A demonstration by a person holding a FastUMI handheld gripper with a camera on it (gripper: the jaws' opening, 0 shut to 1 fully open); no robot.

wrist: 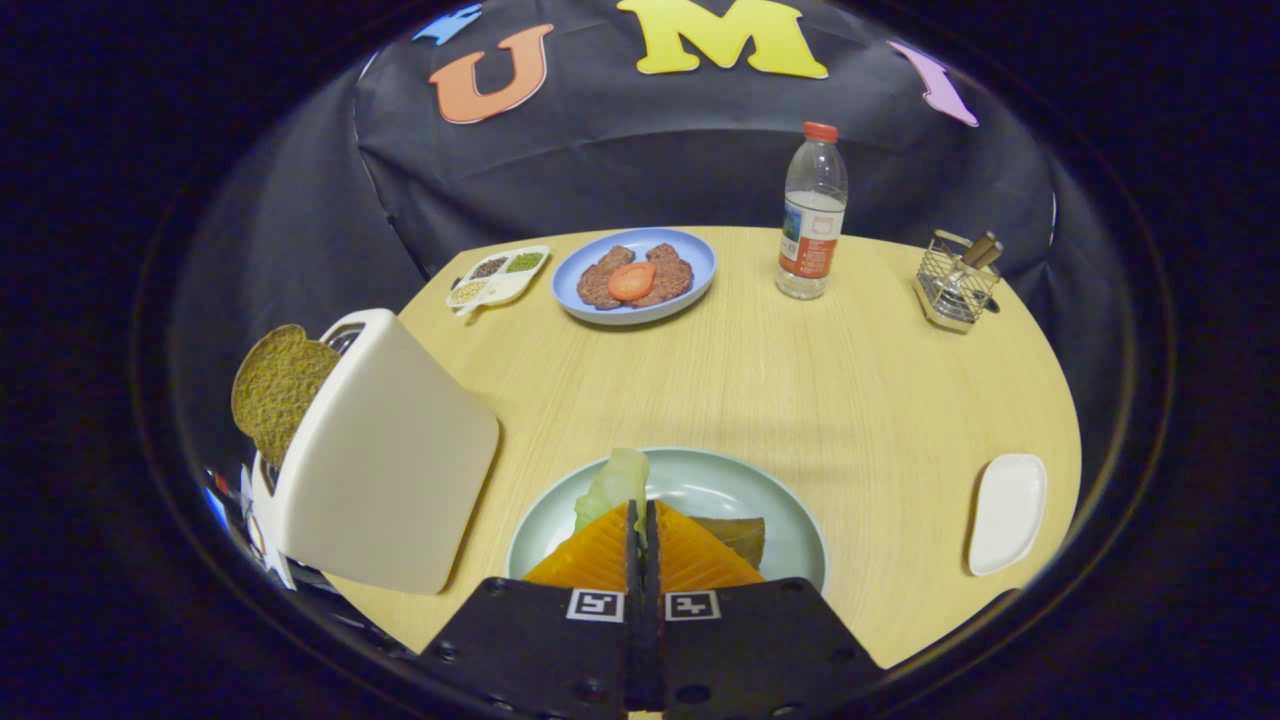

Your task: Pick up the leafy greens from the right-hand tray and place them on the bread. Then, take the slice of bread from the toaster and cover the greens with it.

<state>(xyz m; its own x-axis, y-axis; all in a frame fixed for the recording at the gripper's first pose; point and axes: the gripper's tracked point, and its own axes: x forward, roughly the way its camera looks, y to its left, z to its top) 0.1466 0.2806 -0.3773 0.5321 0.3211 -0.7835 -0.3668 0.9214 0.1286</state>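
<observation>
Pale green leaf: I see the leafy greens (615, 482) lying on the light green plate (745, 495), just ahead of the fingertips; the long axis runs away from me, the tip pointing toward the far side of the table.
Bread on plate: a brownish edge (738, 534) shows just beside the fingers, on the right; most of it is hidden behind them, so I cannot confirm its outline or whether the leaf rests on it.
Gripper: the gripper (642, 512) has its fingers drawn together with barely a slit between them. I cannot tell whether they pinch the leaf's near end, which is hidden.
Toaster: the white toaster (385, 460) stands left of the plate, a brown bread slice (277, 388) sticking up out of its slot.
Right-hand tray: the small white tray (1007, 512) lies right of the plate.
Far side: a blue plate (700, 258) with patties and tomato, a divided dish (497, 276), a water bottle (811, 215), and a wire basket (957, 285).
Surface: wooden table (850, 400).
</observation>
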